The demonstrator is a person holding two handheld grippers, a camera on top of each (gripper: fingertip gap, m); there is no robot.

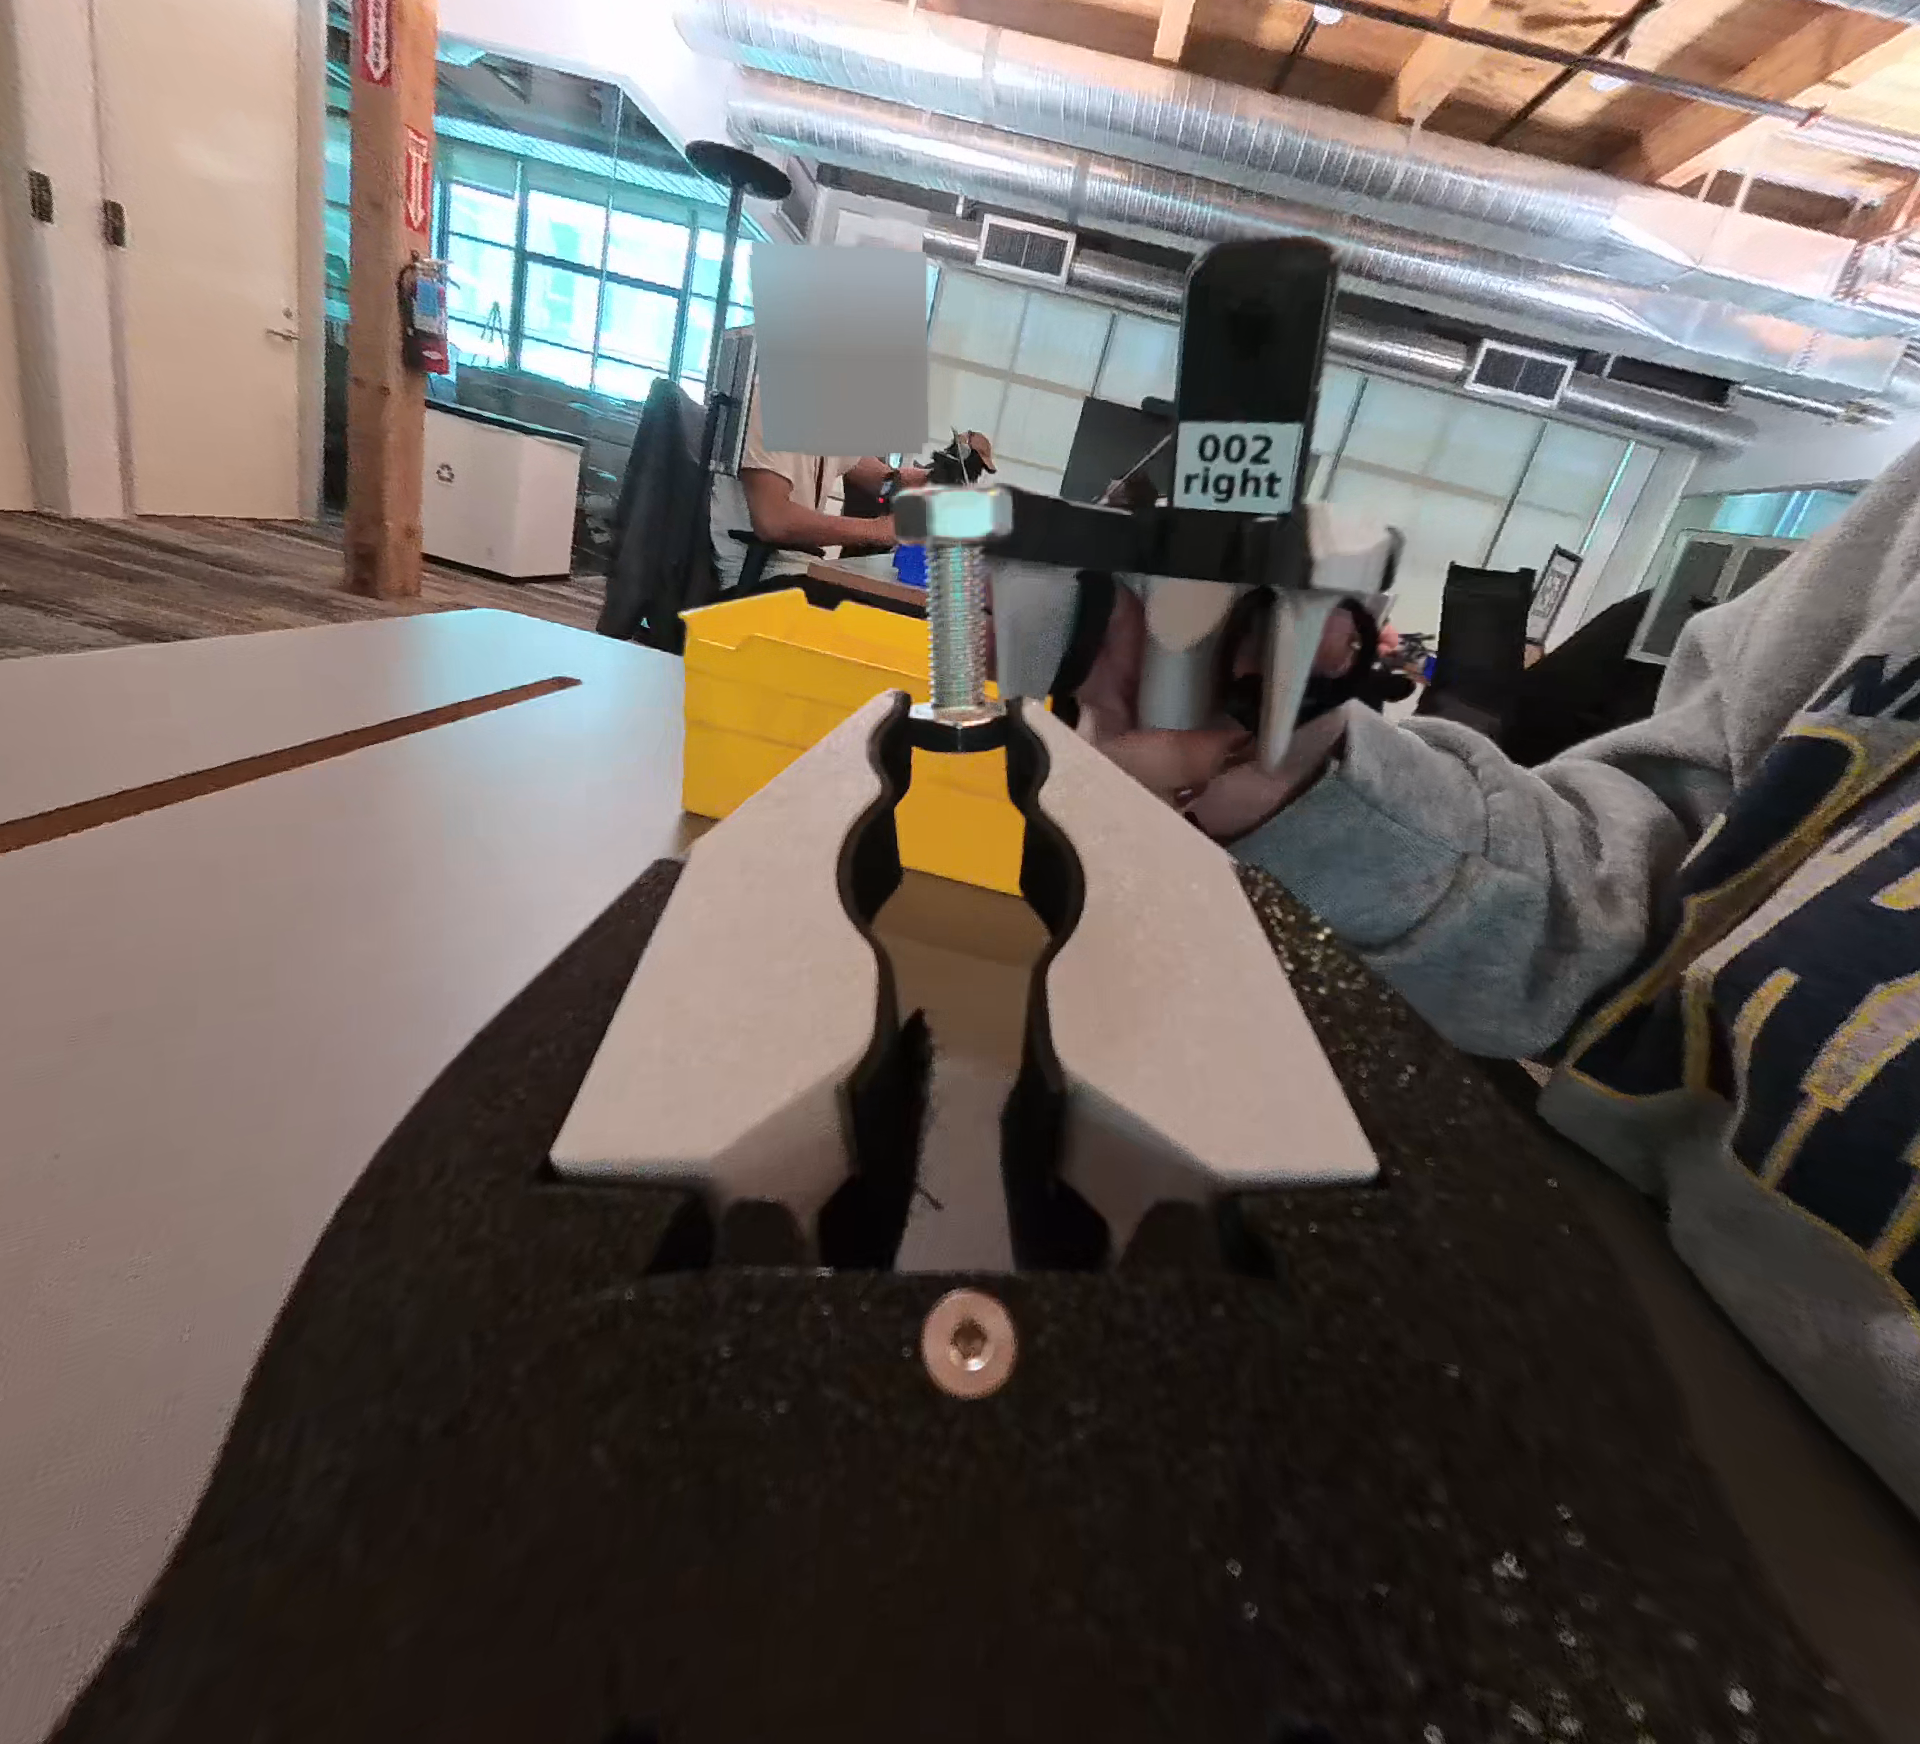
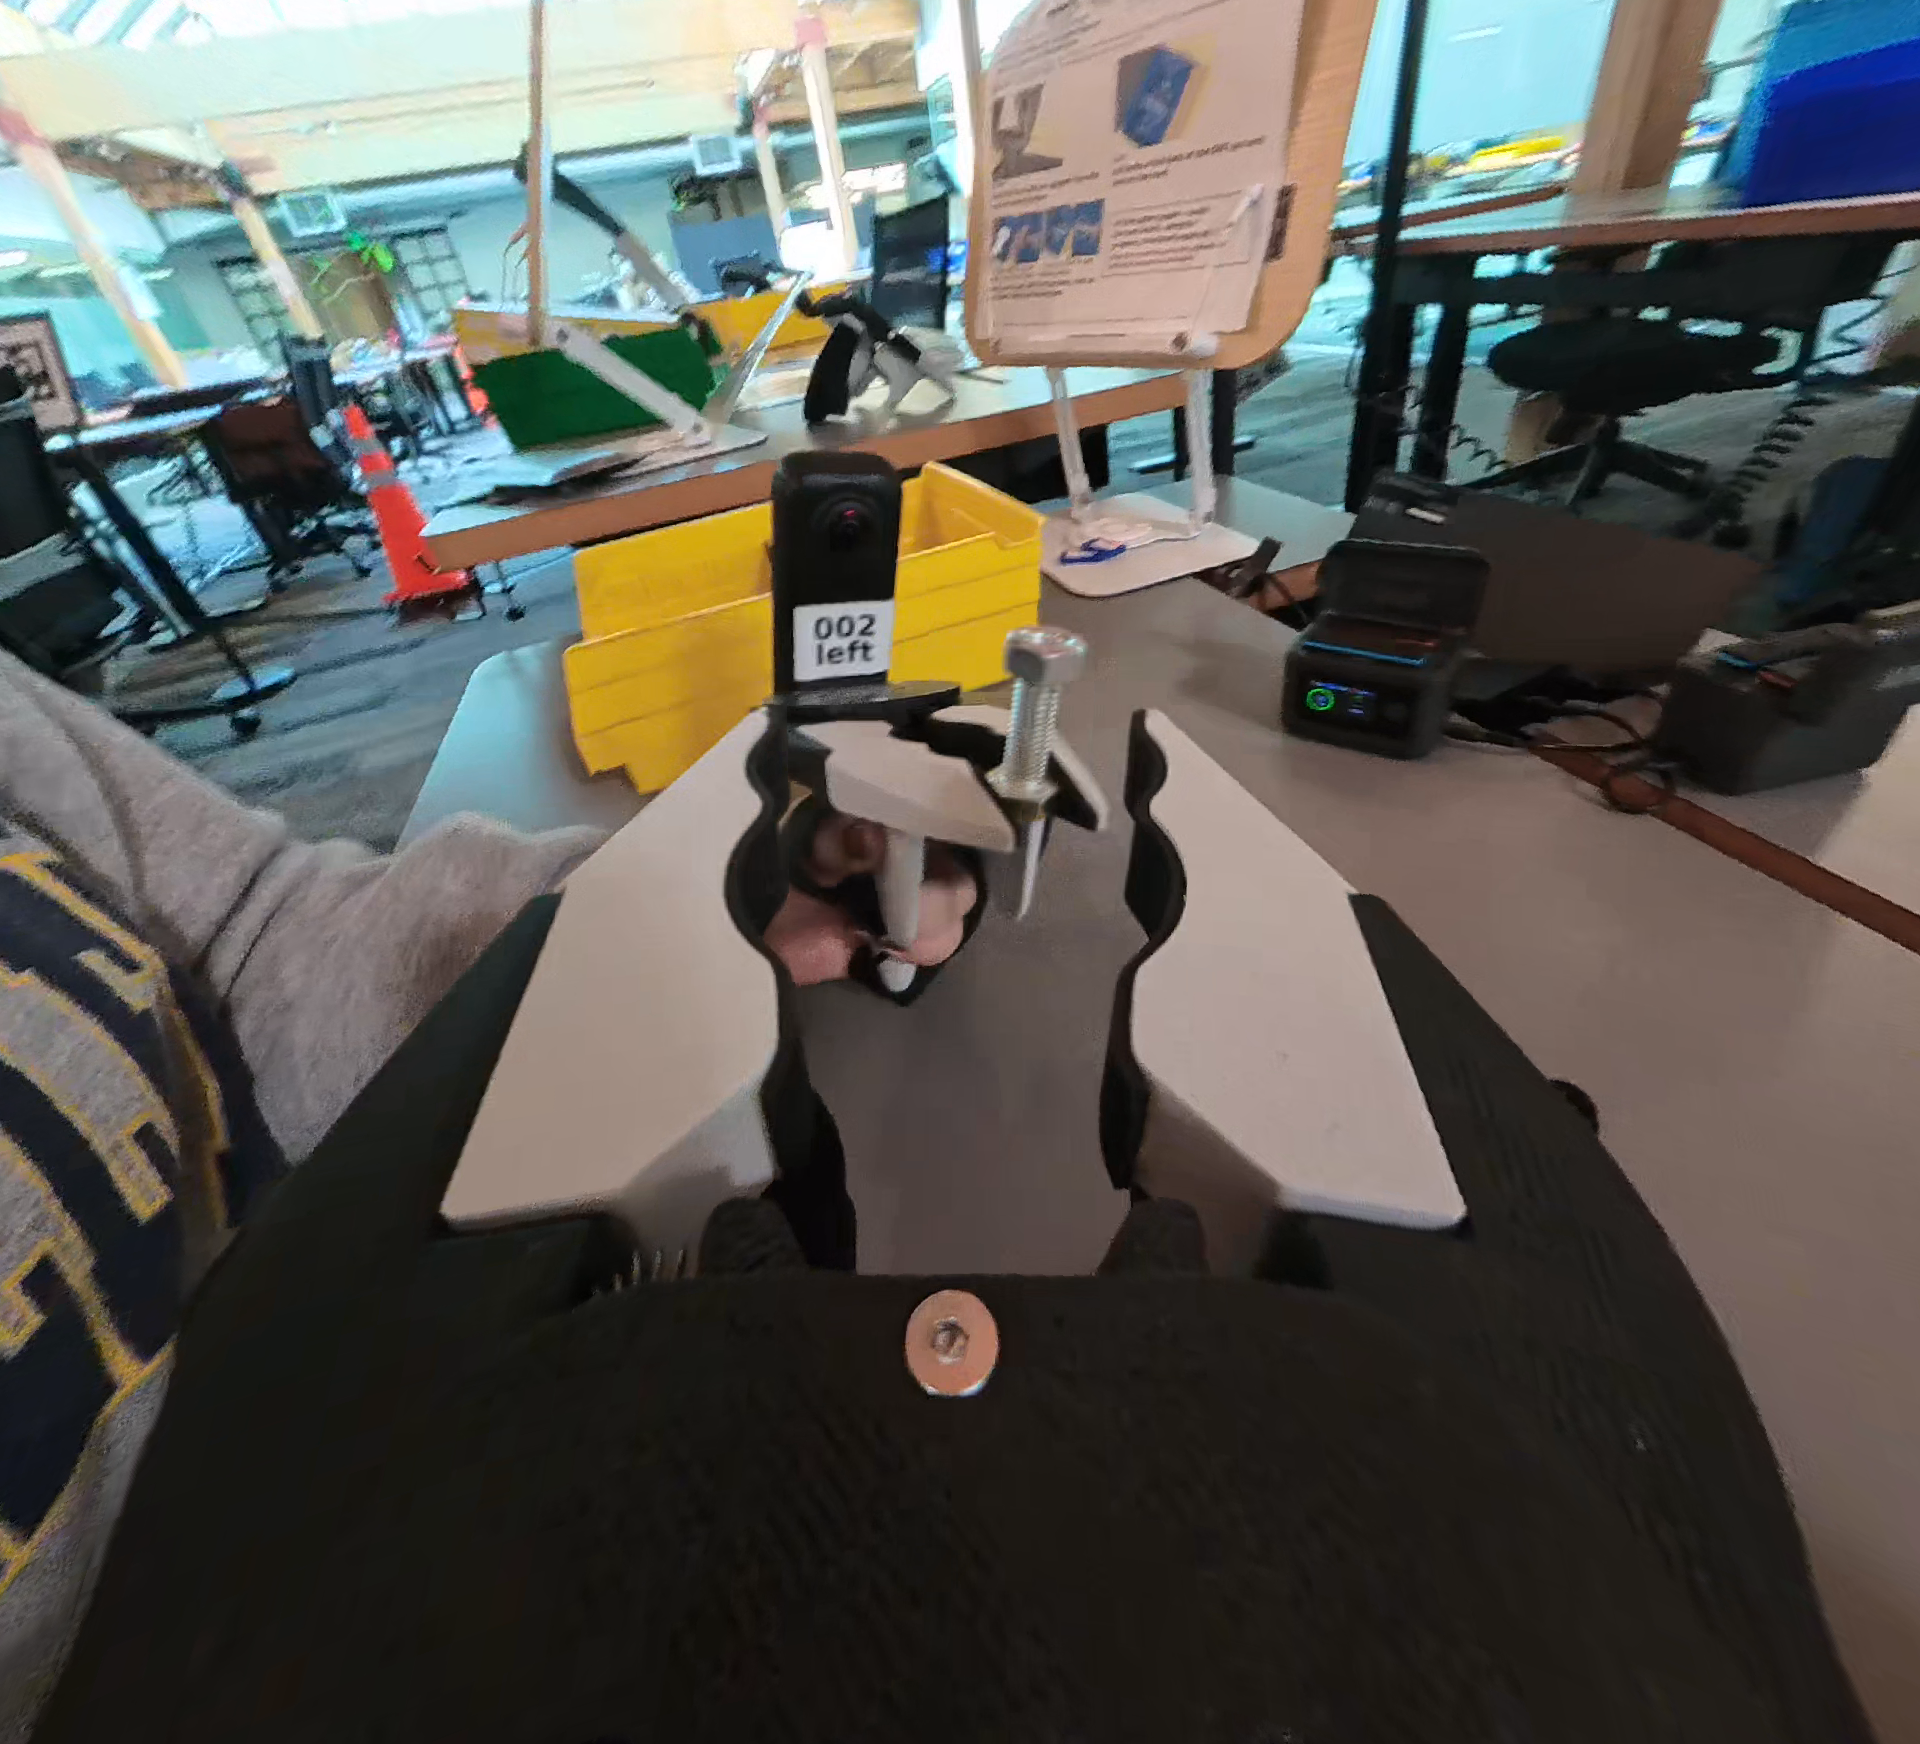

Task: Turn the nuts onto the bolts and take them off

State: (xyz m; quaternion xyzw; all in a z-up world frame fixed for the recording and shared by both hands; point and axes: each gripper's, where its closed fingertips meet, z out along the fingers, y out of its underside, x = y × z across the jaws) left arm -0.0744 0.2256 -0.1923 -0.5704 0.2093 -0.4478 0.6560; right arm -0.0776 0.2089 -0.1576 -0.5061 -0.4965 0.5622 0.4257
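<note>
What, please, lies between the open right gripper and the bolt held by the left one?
Only bare grey table, seen in the right wrist view: the right gripper is open, with the bolt in the left gripper just ahead.

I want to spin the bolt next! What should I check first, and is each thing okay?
1. Left gripper pinches the nut at the bolt's bottom end: ok, its tips are closed on it.
2. Bolt stands upright, hex head on top: ok in the left wrist view; it leans a little in the right wrist view.
3. Right gripper is open, ready to grab: ok, nothing between its fingers.
4. Right gripper is lined up on the bolt head: not ok, the head sits above and beyond its tips.
5. Nut threads are straight on the bolt: cannot tell, the fingertips hide them.
6. Yellow bin is out of the way: ok, it sits behind.
</note>
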